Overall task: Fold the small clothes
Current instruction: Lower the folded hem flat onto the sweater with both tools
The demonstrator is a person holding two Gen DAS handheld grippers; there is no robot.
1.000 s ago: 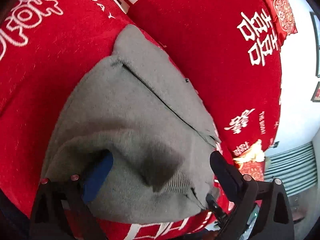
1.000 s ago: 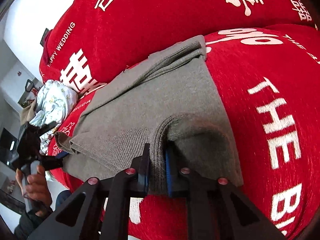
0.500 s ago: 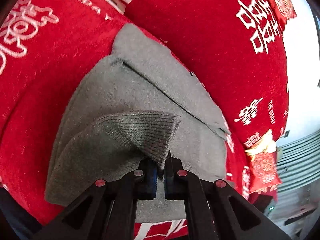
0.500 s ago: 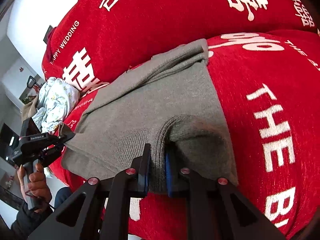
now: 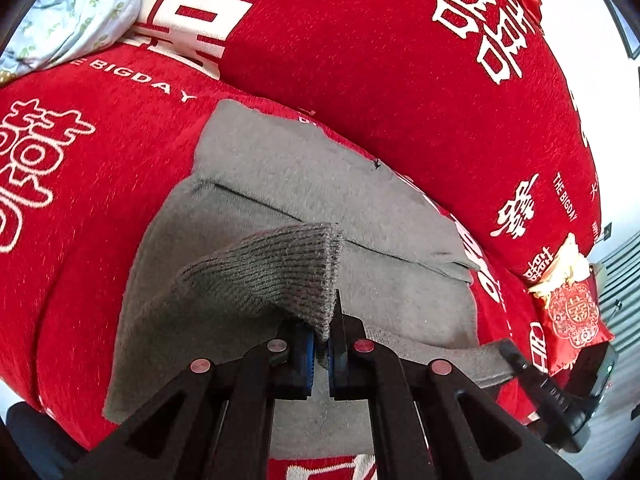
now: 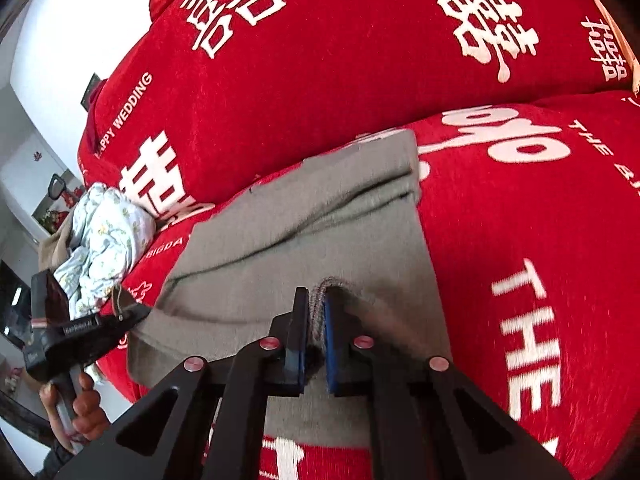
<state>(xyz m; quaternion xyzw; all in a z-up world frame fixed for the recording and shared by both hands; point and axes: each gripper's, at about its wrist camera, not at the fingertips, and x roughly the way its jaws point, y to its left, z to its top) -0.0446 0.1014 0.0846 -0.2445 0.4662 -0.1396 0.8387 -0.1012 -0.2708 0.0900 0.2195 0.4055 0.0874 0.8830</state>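
Slippage threatens: your left gripper (image 5: 319, 347) and right gripper (image 6: 315, 334) each pinch only the grey knit garment (image 5: 288, 184) hem; uneven lifting skews your fold.

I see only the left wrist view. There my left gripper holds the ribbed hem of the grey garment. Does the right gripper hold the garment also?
Observer: Yes. The right gripper is shut on a ribbed fold of the grey garment.
Operator: What does the right view show of my left gripper?
Observer: A hand grips the handle of the left gripper, at the garment's left corner.
Operator: Is something next to the floral cloth?
Observer: A beige cloth lies against the left side of the floral cloth.
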